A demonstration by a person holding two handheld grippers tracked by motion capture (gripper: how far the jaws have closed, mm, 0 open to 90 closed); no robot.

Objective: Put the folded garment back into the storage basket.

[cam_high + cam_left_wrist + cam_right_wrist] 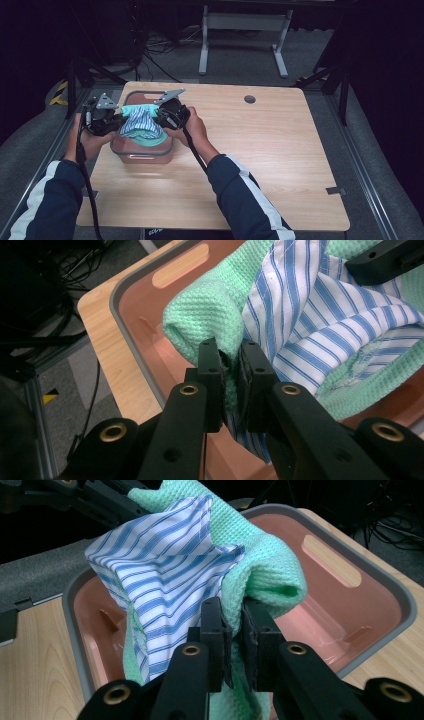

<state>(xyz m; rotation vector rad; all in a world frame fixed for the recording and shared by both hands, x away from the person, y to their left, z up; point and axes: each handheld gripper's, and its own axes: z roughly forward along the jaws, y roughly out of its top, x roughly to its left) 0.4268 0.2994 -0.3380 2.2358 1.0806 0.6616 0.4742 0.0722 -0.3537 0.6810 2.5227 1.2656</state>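
A green waffle cloth [151, 137] and a blue-striped white cloth [139, 121] hang bunched together over a pink bin [144, 158] with a grey rim. My left gripper [118, 123] is shut on the bundle's left side. In the left gripper view its pads [248, 371] pinch a fold of the green cloth [200, 310] beside the striped cloth [325, 315]. My right gripper [161, 119] is shut on the bundle's right side. The right gripper [236, 630] clamps the green cloth [265, 570] and the striped cloth [160, 570] above the bin [360, 605].
The bin stands at the left of a wooden table [260, 150], close to its left edge. A round cable hole [250, 99] sits near the far edge. A grey metal stand [245, 30] and cables lie on the floor behind.
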